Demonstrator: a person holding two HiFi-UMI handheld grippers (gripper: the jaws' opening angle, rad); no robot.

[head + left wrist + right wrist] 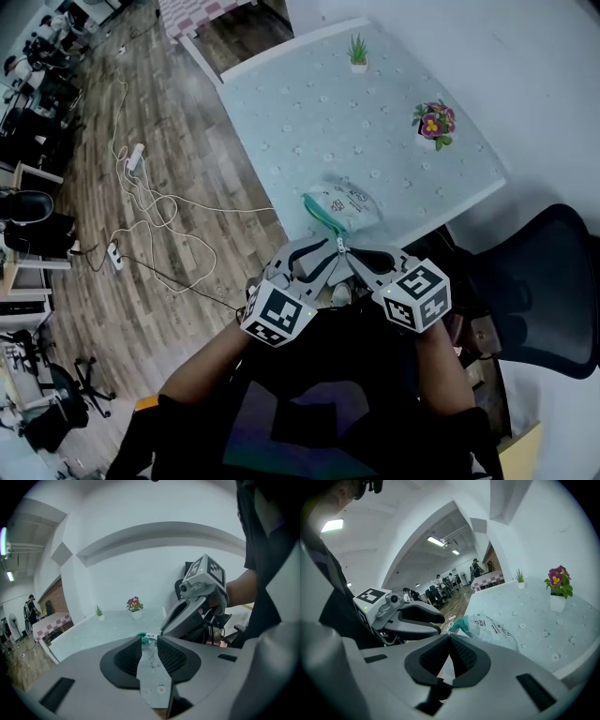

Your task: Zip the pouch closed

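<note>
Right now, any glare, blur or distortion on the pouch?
Head view: dim, bluish, pouch sharp, no glare. Left gripper view: heavy fisheye, pouch nearly hidden behind its jaws. Right gripper view: fisheye too, pouch clear, ceiling lights bright.

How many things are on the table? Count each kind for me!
pouch: 1
pot plants: 2 (green plant, flowers)
Total: 3
</note>
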